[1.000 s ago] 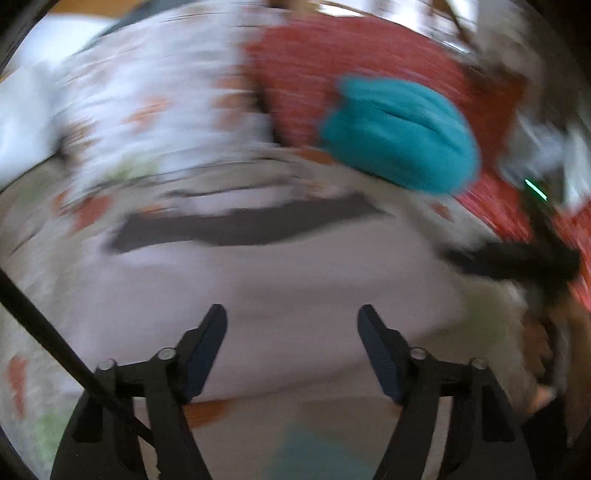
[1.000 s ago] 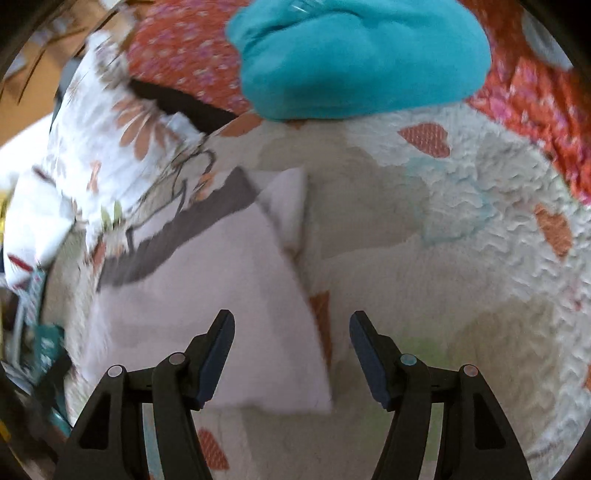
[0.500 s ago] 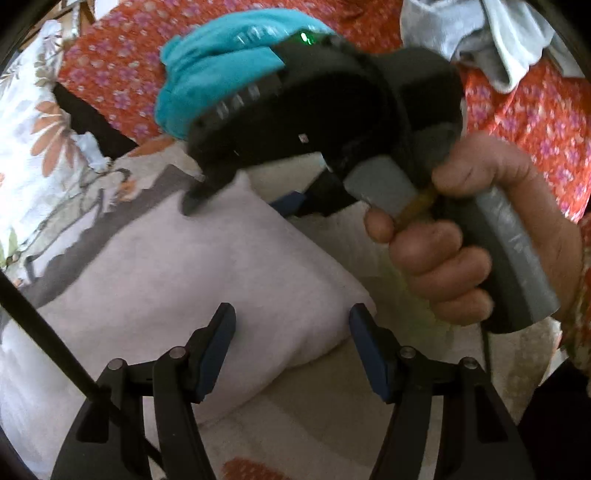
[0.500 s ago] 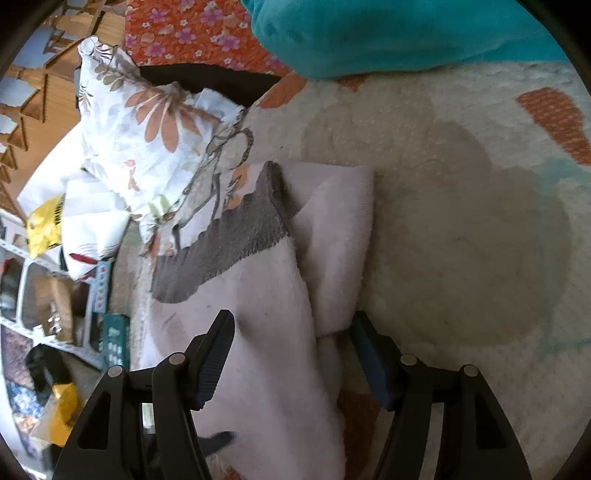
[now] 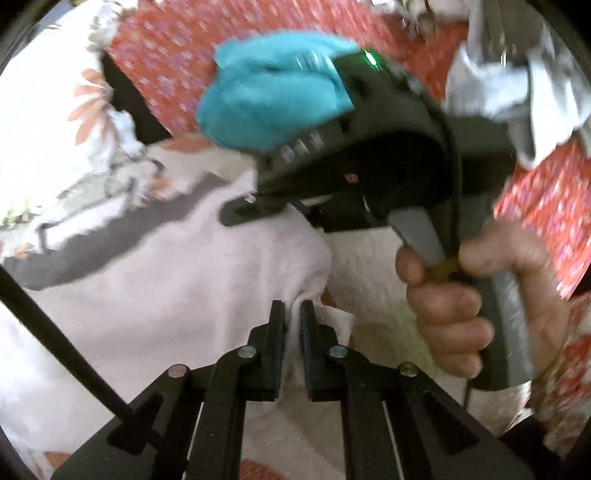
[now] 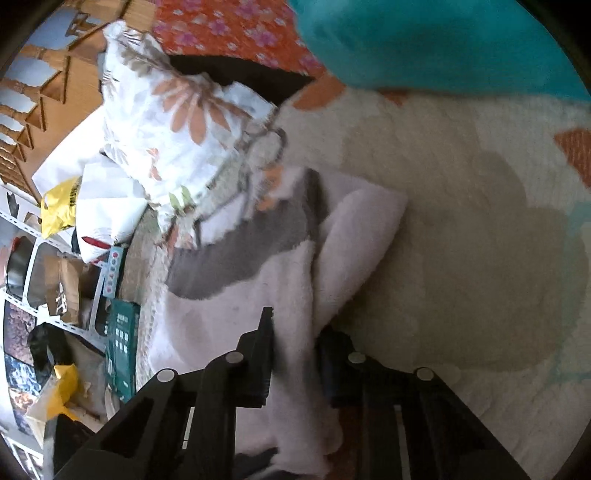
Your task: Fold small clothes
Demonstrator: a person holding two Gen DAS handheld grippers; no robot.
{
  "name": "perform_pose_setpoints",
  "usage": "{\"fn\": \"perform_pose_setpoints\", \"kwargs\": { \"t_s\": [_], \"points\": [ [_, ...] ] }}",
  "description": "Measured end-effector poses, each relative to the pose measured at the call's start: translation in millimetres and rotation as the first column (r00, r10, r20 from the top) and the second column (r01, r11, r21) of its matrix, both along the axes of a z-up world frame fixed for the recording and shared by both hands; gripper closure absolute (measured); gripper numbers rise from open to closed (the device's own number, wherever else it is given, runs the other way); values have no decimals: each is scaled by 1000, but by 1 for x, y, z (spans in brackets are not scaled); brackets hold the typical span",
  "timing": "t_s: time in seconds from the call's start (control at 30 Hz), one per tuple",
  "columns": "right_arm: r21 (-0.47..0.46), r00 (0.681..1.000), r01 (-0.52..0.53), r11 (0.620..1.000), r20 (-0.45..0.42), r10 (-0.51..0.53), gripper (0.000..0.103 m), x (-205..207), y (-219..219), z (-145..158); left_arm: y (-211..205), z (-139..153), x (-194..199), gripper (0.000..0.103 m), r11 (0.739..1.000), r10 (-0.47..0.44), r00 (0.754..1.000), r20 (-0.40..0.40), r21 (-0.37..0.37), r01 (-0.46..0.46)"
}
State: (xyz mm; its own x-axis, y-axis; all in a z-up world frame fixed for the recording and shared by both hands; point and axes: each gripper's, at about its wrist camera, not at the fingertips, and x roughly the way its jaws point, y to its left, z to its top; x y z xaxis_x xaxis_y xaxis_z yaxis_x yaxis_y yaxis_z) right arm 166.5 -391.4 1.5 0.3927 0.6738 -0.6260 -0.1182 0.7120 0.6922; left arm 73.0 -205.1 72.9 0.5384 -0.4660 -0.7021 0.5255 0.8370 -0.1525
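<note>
A small fleecy garment (image 5: 177, 280), pale lilac-white with a dark grey ribbed band (image 6: 236, 254) along one end, lies on a quilted bedspread (image 6: 480, 236) printed in cream, tan and orange patches. The fabric is soft and thick, rounded at its folds; one narrow part (image 6: 354, 236) is doubled over beside the grey band.

The left gripper (image 5: 291, 310) is clenched on a pinch of the garment's near corner, its black fingers (image 5: 277, 325) almost touching, with cloth bunched between them. The right gripper (image 6: 295, 328) grasps the garment's edge too: pale fleece fills the narrow gap between its fingers (image 6: 264, 343) and hangs below them. In the left wrist view the right gripper's black body (image 5: 369, 155), a green light on top, sits over the garment's far edge, held by the person's right hand (image 5: 480, 295) on a grey taped handle.

To the right of the garment the bedspread lies flat and open. A floral pillow (image 6: 177, 129), white with orange petals, touches the grey band end, and past it at the bed's edge stand metal shelves (image 6: 40, 280) crowded with bags and boxes. A teal folded cloth (image 6: 443, 44) rests at the far side, near but apart from the garment, on a red flowered sheet (image 6: 229, 29). A crumpled grey-white garment (image 5: 517, 92) lies on that sheet too, blurred.
</note>
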Motion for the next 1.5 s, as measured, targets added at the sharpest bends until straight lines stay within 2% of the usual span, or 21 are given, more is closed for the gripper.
{"fn": "perform_pose_setpoints", "kwargs": {
  "t_s": [0.13, 0.27, 0.4, 0.5, 0.6, 0.67, 0.7, 0.73, 0.83, 0.87, 0.93, 1.0, 1.07, 1.13, 1.27, 1.33, 1.37, 1.4, 1.43, 1.47, 1.5],
  "points": [
    [-24, 998, 13, 1000, 62, -11, 81, -11, 30, 36, 54, 33, -3, 95, 993, 71, 997, 15, -98, -69],
    [-74, 993, -45, 996, 103, 53, 82, -7, 100, 75, 118, 53, -3, 95, 970, 175, 984, 20, -176, -169],
    [-202, 975, -162, 966, 121, 189, 82, 8, 205, 99, 193, 60, 0, 95, 930, 299, 954, 8, -227, -289],
    [-290, 955, -241, 926, 98, 279, 82, 18, 277, 94, 246, 51, -2, 95, 900, 400, 917, 0, -190, -393],
    [-438, 934, -298, 848, 49, 354, 82, 27, 350, 68, 303, 34, 1, 95, 837, 512, 852, -111, -158, -524],
    [-505, 920, -333, 796, 9, 391, 83, 30, 390, 48, 338, 31, 4, 95, 781, 595, 790, -149, -128, -612],
    [-519, 915, -345, 782, -3, 402, 83, 31, 402, 40, 357, 32, 2, 94, 738, 648, 746, -153, -113, -665],
    [-521, 909, -364, 772, -19, 416, 82, 32, 413, 34, 370, 32, -2, 89, 709, 679, 717, -159, -111, -696],
    [-456, 894, -415, 788, -46, 445, 81, 35, 440, 24, 413, 33, -12, 63, 614, 747, 631, -208, -150, -775],
    [-421, 895, -417, 805, -35, 445, 81, 35, 444, 28, 426, 33, -14, 62, 581, 763, 606, -224, -173, -795],
    [-392, 901, -392, 832, 18, 433, 76, 31, 441, 43, 441, 33, -19, 62, 542, 781, 575, -246, -193, -818],
    [-380, 915, -342, 859, 72, 396, 71, 23, 421, 59, 451, 32, -21, 62, 518, 787, 557, -264, -206, -830],
    [-404, 929, -307, 862, 69, 363, 71, 15, 401, 63, 456, 32, -26, 62, 505, 785, 550, -286, -218, -835],
    [-448, 938, -281, 848, 60, 343, 69, 4, 382, 61, 455, 31, -28, 61, 505, 776, 553, -301, -227, -833],
    [-492, 938, -278, 825, 48, 344, 46, -20, 369, 47, 453, 31, -27, 61, 507, 759, 564, -325, -248, -825],
    [-502, 943, -260, 825, 51, 328, 40, -21, 370, 39, 449, 30, -24, 61, 511, 755, 569, -327, -251, -822],
    [-537, 947, -236, 810, 60, 315, 40, -23, 376, 32, 448, 31, -24, 61, 511, 757, 568, -325, -249, -823],
    [-569, 947, -225, 791, 64, 315, 44, -22, 381, 29, 447, 30, -23, 61, 510, 758, 566, -324, -246, -824],
    [-634, 948, -195, 748, 73, 309, 78, -23, 388, 24, 448, 29, -23, 61, 506, 760, 562, -328, -245, -827],
    [-672, 951, -174, 720, 76, 301, 87, -22, 390, 20, 451, 27, -23, 61, 498, 760, 555, -338, -246, -831],
    [-655, 955, -163, 738, 84, 286, 88, -22, 387, 23, 453, 26, -23, 61, 492, 760, 550, -345, -247, -835]
  ]
}}
